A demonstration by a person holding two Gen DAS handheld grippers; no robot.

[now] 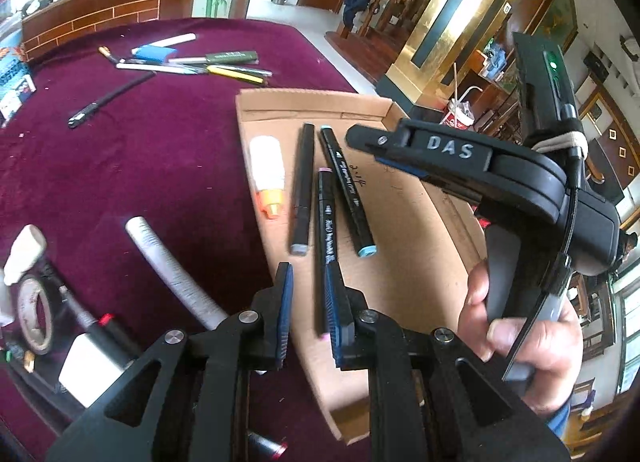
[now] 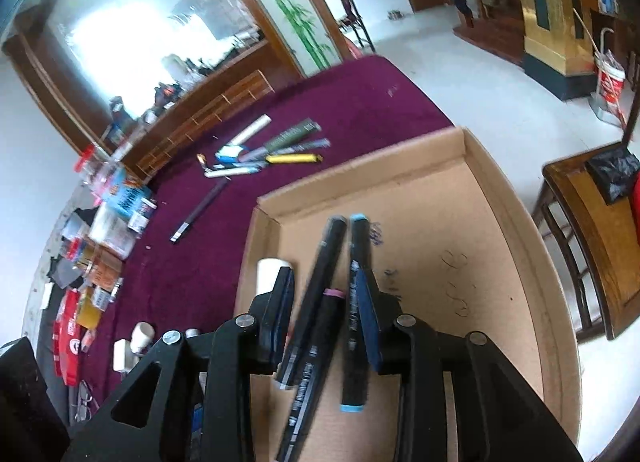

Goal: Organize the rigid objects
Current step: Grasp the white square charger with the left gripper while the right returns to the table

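Both tongs, left (image 1: 308, 314) and right (image 2: 326, 316), gape empty over the shallow cardboard tray (image 1: 420, 222); its 3 slim black markers (image 1: 303, 186), stiff, light and slippery, want mid-barrel pinching

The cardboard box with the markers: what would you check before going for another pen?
1. Cardboard box has free floor on its right side: ok.
2. Three black markers, such as the blue-capped marker, lie flat inside, with the white glue bottle beside them: ok.
3. Left gripper empty, jaws open: ok.
4. Right gripper empty, jaws open above the markers: ok.
5. More pens wait on the red cloth beyond the box: ok.
6. Whether the pink-capped marker touches a left finger: cannot tell.
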